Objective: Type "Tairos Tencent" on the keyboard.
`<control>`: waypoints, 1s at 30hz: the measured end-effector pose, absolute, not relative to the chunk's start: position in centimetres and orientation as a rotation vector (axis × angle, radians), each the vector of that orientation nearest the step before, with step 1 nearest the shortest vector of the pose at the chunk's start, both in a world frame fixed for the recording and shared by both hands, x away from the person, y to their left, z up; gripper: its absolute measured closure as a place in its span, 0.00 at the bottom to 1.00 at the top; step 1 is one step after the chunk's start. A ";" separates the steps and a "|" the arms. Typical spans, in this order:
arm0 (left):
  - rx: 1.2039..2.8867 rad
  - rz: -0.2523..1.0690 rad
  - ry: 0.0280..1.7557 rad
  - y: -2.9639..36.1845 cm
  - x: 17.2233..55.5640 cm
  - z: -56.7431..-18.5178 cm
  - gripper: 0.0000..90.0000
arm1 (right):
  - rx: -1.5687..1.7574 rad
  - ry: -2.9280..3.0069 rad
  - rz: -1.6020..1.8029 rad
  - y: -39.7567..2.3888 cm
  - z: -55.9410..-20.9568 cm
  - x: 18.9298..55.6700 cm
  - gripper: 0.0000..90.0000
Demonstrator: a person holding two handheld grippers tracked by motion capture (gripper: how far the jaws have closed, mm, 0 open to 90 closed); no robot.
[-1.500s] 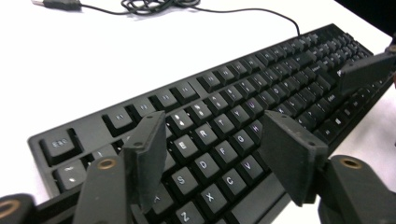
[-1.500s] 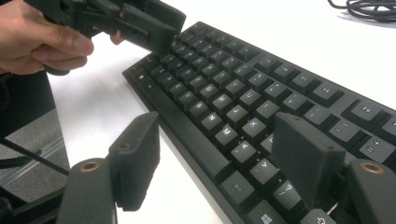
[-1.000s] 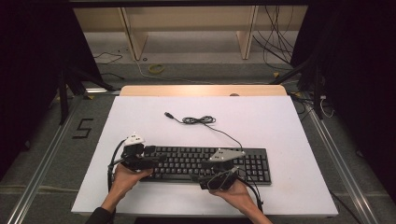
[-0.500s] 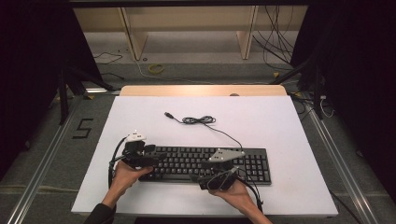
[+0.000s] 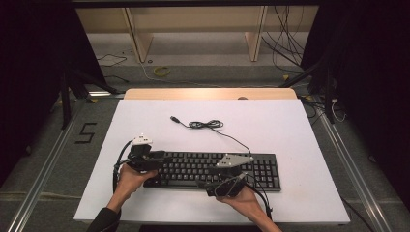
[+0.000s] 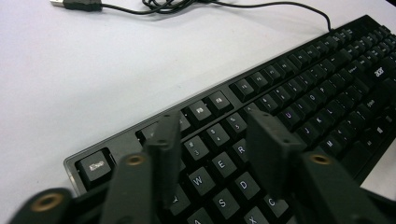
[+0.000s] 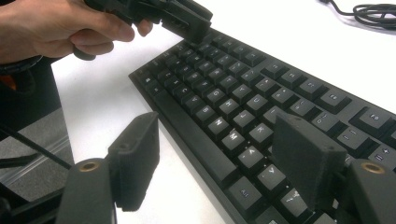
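A black keyboard lies across the near part of the white table, and its cable coils behind it and ends in a USB plug. My left gripper hovers over the keyboard's left end. Its jaws have just been closing and stand half apart above the keys, with nothing pressed between them. My right gripper sits at the keyboard's front edge. It is open wide: one jaw is over the table and the other over the keys. The left gripper also shows in the right gripper view.
The white table top reaches well beyond the keyboard on all sides. A wooden strip runs along its far edge. Past it are shelving legs, loose cables and a yellow ring on the floor. Metal rails flank the table.
The left gripper has edged slightly over the keyboard's left end. The right gripper and the keyboard stay where they were.
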State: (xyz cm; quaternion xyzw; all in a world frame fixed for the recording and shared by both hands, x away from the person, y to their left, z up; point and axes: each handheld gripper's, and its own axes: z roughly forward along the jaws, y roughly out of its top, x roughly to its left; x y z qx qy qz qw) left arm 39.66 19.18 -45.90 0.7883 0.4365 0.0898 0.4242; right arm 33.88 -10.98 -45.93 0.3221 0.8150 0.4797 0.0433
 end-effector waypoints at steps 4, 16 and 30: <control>2.001 0.230 1.080 19.1 39.8 -45.9 0.81 | 0.987 2.494 1.464 -11.0 -45.9 33.9 0.37; 2.080 0.207 1.043 18.3 39.8 -46.4 0.99 | 0.985 2.493 1.467 -11.0 -45.9 33.9 0.37; 2.109 0.191 1.038 17.7 40.0 -46.9 0.99 | 0.983 2.498 1.464 -10.9 -46.0 33.9 0.37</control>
